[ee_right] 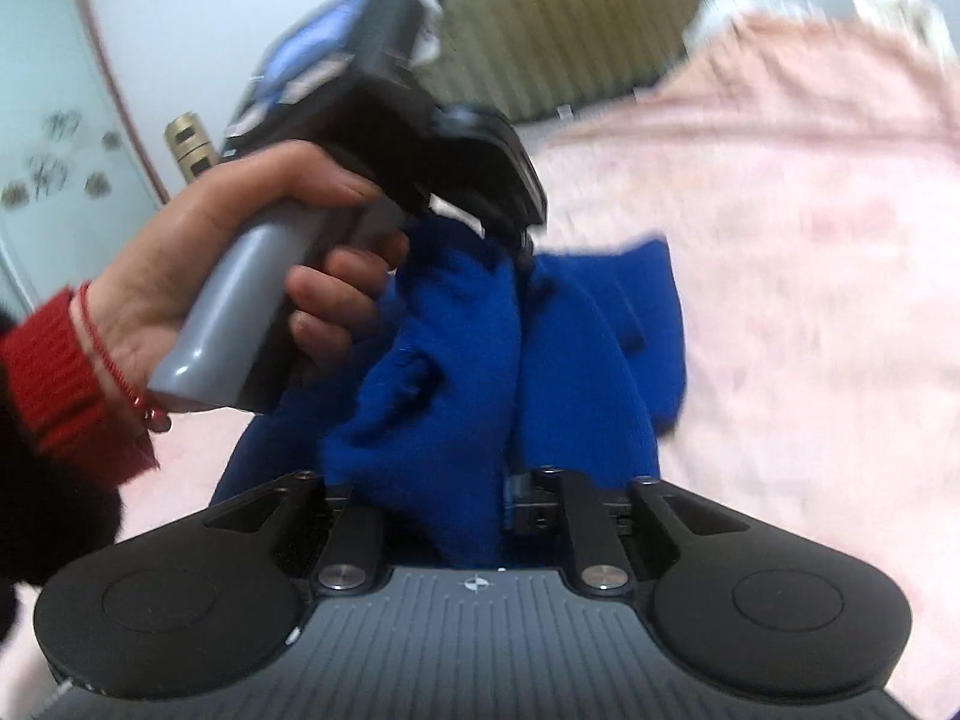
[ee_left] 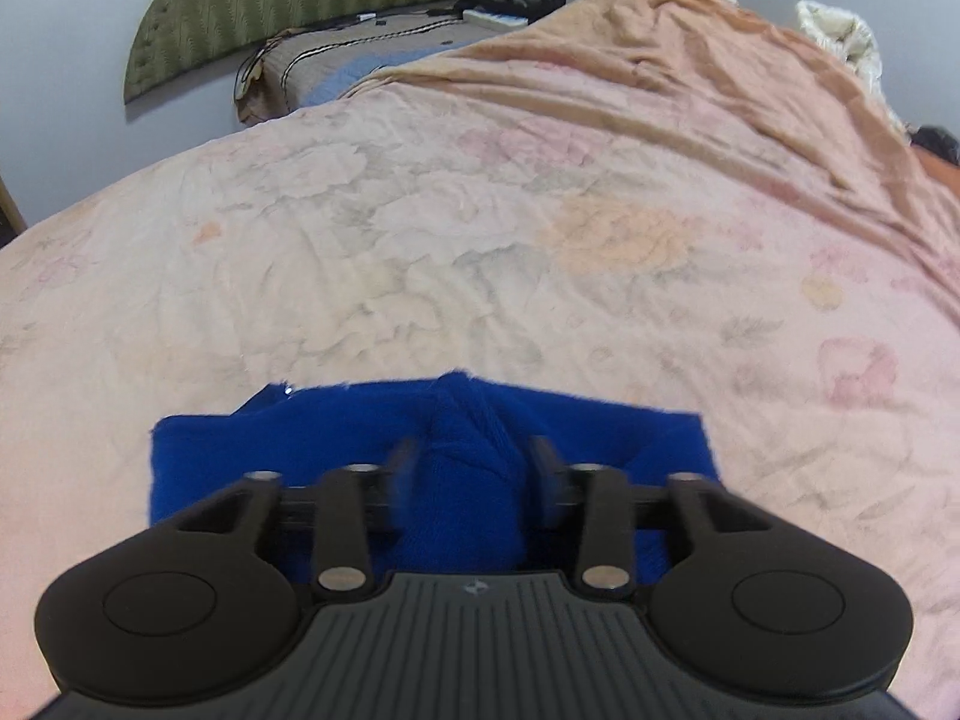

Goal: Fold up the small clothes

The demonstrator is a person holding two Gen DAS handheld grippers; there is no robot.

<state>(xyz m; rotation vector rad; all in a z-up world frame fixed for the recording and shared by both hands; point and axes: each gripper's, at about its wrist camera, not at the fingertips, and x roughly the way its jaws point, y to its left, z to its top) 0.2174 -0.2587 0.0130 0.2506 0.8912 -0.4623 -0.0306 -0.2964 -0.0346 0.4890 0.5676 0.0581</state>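
A blue knitted garment (ee_left: 600,438) lies on the pink floral bed sheet (ee_left: 480,240), bunched into a raised ridge in the middle. My left gripper (ee_left: 474,468) stands open over it, with that ridge between its two fingers. In the right wrist view the same blue garment (ee_right: 576,348) rises in thick folds. A hand (ee_right: 240,252) with a red cuff holds the left gripper (ee_right: 525,252), whose tip is down on the cloth. My right gripper (ee_right: 420,498) has a fat fold of the garment between its jaws. That fold hides the fingertips, and I cannot see whether the pads press on it.
The sheet (ee_right: 810,240) spreads wide beyond and to the right of the garment. At the bed's head are a green padded headboard (ee_left: 300,6), a pillow (ee_left: 336,66), cables, dark items and a crumpled white quilt (ee_left: 840,30). A pale door (ee_right: 54,150) is at the left.
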